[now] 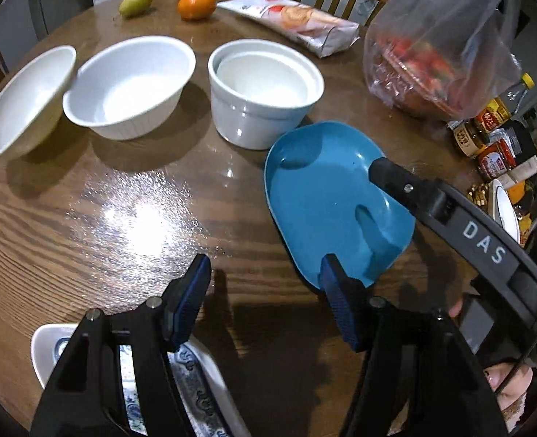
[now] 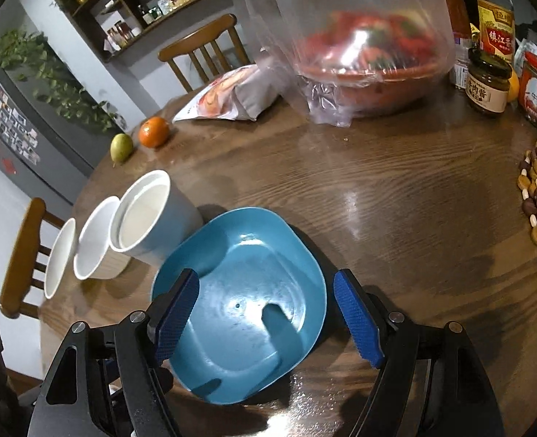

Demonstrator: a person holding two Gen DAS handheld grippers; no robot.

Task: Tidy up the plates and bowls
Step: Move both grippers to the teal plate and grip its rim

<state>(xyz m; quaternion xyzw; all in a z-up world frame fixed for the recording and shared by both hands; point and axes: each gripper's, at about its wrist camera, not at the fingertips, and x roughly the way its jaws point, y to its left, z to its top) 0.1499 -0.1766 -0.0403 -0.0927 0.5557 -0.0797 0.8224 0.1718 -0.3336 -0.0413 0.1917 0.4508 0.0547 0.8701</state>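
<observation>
Both grippers stand wide and empty: the right gripper hangs over the blue plate, which lies flat on the wooden table just beside the nested white bowls, while the left gripper hovers over bare wood beside it. A clean pickup likely means bringing one pad under the plate's raised rim and closing squarely, without nudging the bowls.

A blue squarish plate lies flat, empty, just beside the white ramekin pair, one nested inside the other. Left of them stand two empty white bowls, upright.
</observation>
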